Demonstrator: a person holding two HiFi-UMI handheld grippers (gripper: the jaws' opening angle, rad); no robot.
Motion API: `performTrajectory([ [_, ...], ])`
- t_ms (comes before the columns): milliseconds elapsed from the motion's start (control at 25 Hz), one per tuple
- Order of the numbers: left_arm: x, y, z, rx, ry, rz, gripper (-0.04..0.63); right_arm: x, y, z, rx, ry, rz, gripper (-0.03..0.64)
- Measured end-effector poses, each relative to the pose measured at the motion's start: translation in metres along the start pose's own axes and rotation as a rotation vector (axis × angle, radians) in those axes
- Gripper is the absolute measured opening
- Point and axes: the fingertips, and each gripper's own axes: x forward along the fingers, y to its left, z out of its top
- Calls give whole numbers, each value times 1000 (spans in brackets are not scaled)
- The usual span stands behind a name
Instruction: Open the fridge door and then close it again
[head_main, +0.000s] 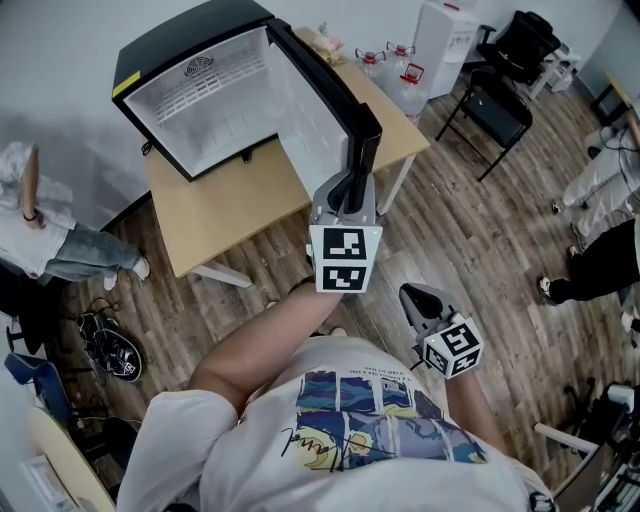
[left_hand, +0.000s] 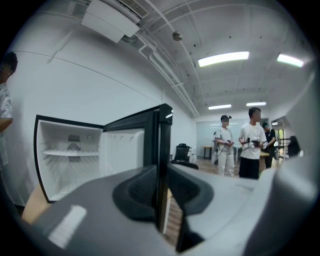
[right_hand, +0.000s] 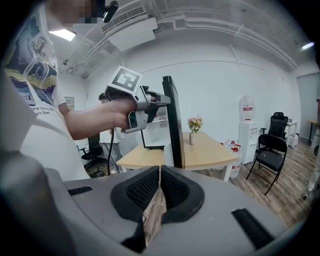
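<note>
A black mini fridge (head_main: 165, 48) stands on a wooden table (head_main: 230, 215), its white inside (head_main: 215, 105) bare. Its door (head_main: 325, 95) is swung wide open toward me. My left gripper (head_main: 352, 182) is shut on the door's free edge. In the left gripper view that dark door edge (left_hand: 161, 150) runs upright between the pads, with the fridge's inside (left_hand: 70, 155) to the left. The right gripper view shows the left gripper (right_hand: 162, 100) clamped on the door (right_hand: 172, 120). My right gripper (head_main: 412, 296) hangs low by my body, shut on nothing, its pads (right_hand: 150, 187) touching.
Black chairs (head_main: 495, 105), water bottles (head_main: 400, 62) and a water dispenser (head_main: 445, 30) stand beyond the table. A vase of flowers (right_hand: 194, 127) is on the table. People stand at the left (head_main: 40, 235) and right (head_main: 600, 255); others (left_hand: 250, 145) are farther off. Shoes (head_main: 112, 348) lie on the floor.
</note>
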Motion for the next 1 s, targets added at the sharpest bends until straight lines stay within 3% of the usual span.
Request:
performTrajectory([
  [1000,-1,-3,-1,12,-4,-4,74,0,-2,-2,3,3,7,17],
])
